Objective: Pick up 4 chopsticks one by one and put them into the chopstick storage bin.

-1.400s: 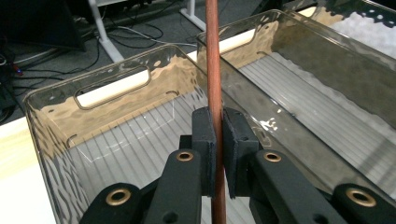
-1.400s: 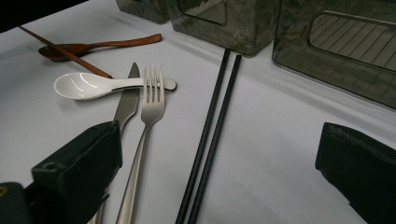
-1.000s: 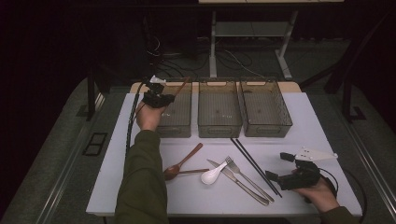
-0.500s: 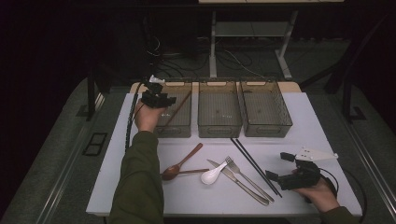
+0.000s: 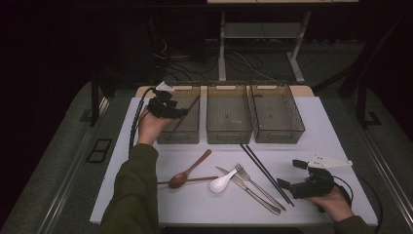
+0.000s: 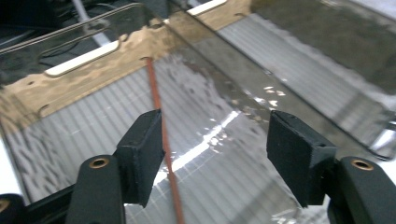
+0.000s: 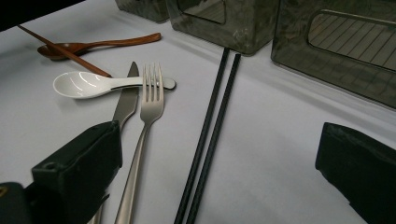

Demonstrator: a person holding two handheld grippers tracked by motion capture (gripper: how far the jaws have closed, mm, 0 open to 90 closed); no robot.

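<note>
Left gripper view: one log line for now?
left gripper: jaws just opening | thin brown wooden chopstick: released, leaning in left clear plastic bin

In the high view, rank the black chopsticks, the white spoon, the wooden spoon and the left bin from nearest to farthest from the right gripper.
1. black chopsticks: just left of the right gripper, their near ends beside its jaws.
2. white spoon: farther left, past the fork and knife.
3. wooden spoon: left again, mid-table.
4. left bin: back row, far left, under the left gripper.

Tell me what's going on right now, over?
Left gripper just opened, brown chopstick dropped into left bin. Right gripper open near black chopsticks. Nothing blocking.
</note>
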